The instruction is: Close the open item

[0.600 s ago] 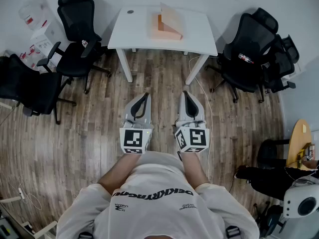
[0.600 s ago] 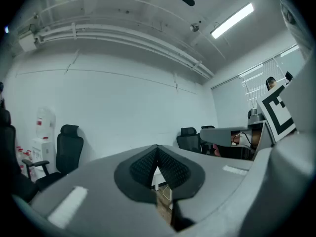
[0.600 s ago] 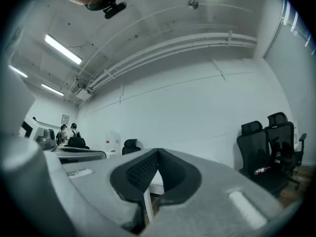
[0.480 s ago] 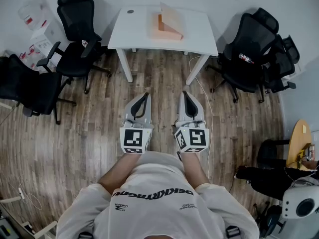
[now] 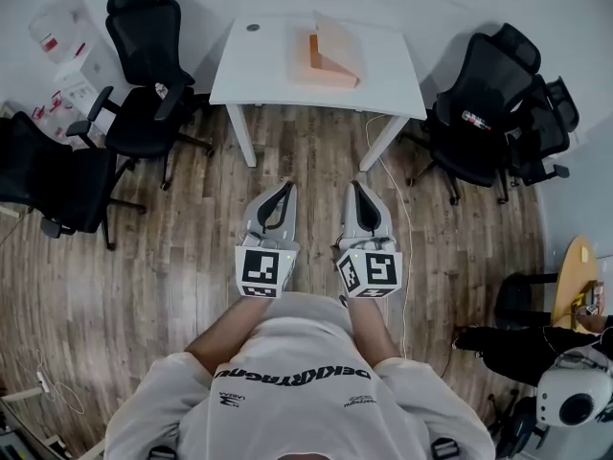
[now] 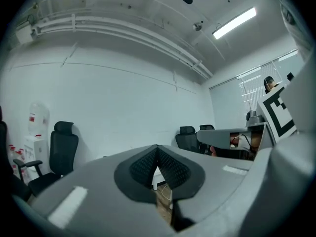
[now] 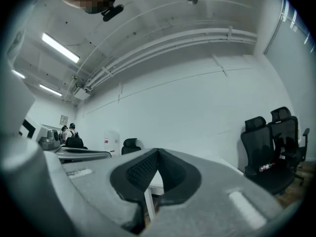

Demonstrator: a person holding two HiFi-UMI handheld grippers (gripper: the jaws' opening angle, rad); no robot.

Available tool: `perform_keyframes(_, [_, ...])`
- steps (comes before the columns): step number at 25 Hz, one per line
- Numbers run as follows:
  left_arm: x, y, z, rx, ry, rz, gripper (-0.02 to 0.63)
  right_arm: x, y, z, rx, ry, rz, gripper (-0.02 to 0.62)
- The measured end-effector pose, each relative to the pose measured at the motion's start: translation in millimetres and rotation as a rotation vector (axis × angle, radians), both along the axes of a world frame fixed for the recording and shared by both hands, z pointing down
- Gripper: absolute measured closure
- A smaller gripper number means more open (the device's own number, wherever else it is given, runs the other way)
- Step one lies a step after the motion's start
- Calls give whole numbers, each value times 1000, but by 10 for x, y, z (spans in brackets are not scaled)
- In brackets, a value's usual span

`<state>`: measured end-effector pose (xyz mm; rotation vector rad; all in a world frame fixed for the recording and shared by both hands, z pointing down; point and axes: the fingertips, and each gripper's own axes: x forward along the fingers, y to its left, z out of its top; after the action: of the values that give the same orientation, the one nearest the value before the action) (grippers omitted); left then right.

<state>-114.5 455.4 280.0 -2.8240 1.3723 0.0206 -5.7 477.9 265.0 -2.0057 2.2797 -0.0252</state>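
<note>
Open item: a peach-coloured box (image 5: pixel 330 63) is seen at the top centre of the head view, its lid raised, set on the white table (image 5: pixel 259 60).
Left gripper (image 5: pixel 286 188): held low over the wooden floor (image 5: pixel 192 257) in the middle of the frame, well apart from the table. Its jaws are brought together at the tips, with nothing between them.
Right gripper (image 5: pixel 357 184): held just beside the left one, its jaws likewise pressed tip to tip, with nothing clasped.
Seating: black office chairs (image 5: pixel 144 36) are placed at the upper left, and further chairs (image 5: pixel 474 84) at the upper right.
</note>
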Motion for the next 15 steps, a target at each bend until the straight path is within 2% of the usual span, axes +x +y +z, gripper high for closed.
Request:
perform_keyframes(8, [-198,-306,65,-2,10,44,604,-293,-262,27,3,23,24,598])
perform_keyframes(15, [-195,-451,142,-28,17,64,604,-317,-376,48,-17,31,44,598])
